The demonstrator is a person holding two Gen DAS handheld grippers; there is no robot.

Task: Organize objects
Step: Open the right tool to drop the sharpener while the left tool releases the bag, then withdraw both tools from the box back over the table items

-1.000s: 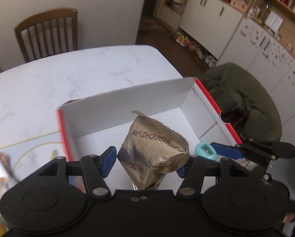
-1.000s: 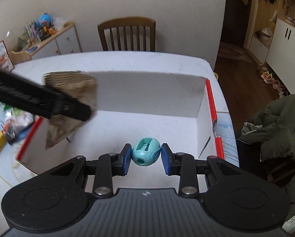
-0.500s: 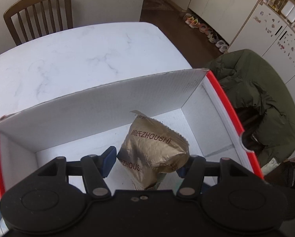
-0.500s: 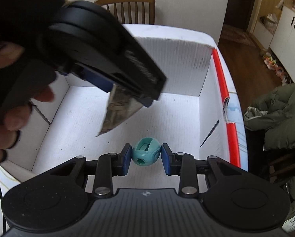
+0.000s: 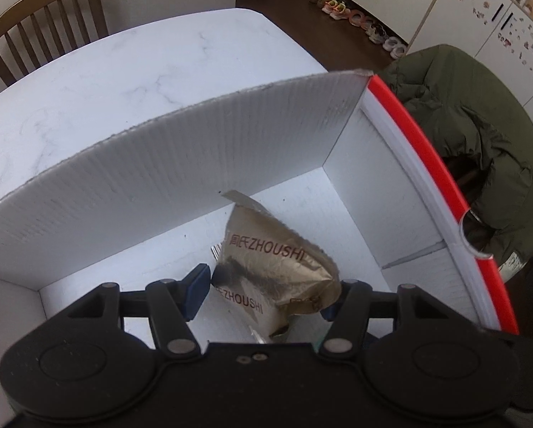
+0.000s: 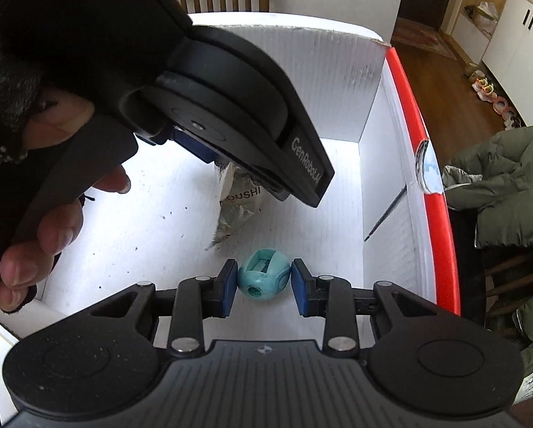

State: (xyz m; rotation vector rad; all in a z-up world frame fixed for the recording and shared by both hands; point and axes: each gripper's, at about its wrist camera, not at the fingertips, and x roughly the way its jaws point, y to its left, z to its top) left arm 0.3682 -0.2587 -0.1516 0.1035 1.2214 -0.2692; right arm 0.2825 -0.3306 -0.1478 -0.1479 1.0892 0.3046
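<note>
The left hand-held gripper (image 5: pixel 266 294) is clamped on a gold packet (image 5: pixel 279 271) printed "ZHOUSHI", its blue pads pressing the packet's two sides, and it holds the packet inside a white box (image 5: pixel 152 178) with a red rim; whether the packet's lower end touches the box floor cannot be told. Ahead of this gripper stands the box's far wall, and beyond it the marble tabletop (image 5: pixel 123 71) and a wooden chair (image 5: pixel 45 18). To its right, outside the box, lies a green jacket (image 5: pixel 480 135). The right hand-held gripper (image 6: pixel 264 287) is clamped on a teal ball-shaped thing (image 6: pixel 264 278) with a slot on top and a round hole facing the camera, held low over the box floor near the right wall. Ahead and to the left of the right gripper, a gloved hand (image 6: pixel 49 178) holds the left gripper, with the packet (image 6: pixel 238 199) hanging below it, just beyond the teal thing.
</note>
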